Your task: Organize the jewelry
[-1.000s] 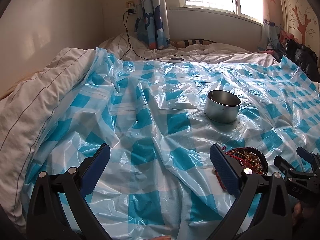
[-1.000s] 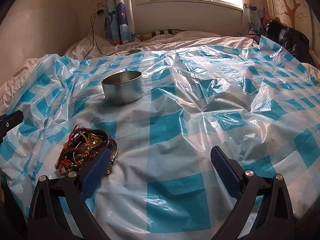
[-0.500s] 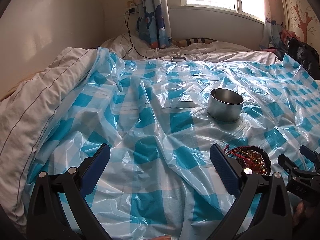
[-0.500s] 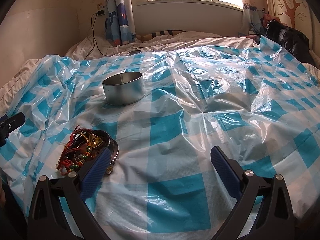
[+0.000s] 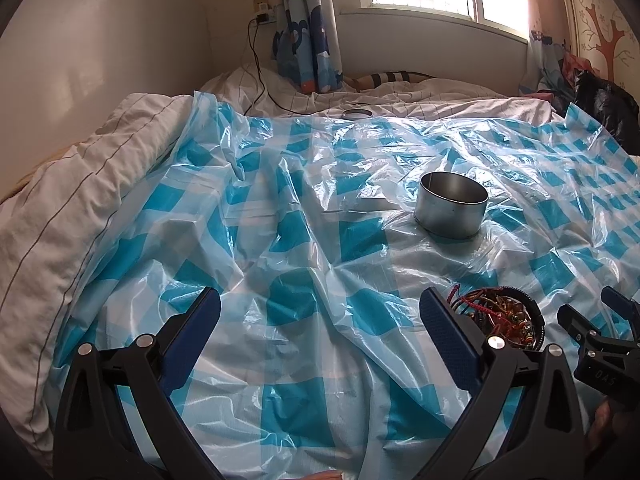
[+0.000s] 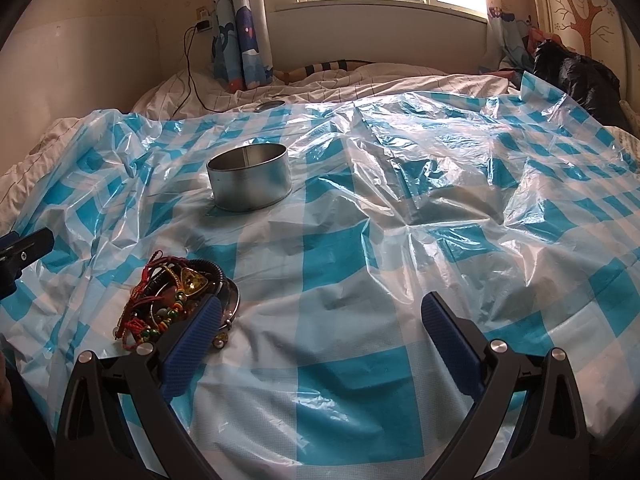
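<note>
Both my claws, left gripper (image 5: 320, 320) and right gripper (image 6: 322, 326), stayed open and empty, creeping forward; jewelry pile (image 6: 176, 300) at 10 o'clock untouched, tin (image 6: 250, 182) empty.

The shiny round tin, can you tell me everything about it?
The round tin looks like bare silver metal, short and wide with straight walls. It stands upright with no lid on, and nothing shows inside. It sits on the crinkly blue-and-white checked plastic sheet, apart from the jewelry pile. Neither gripper touches it.
</note>
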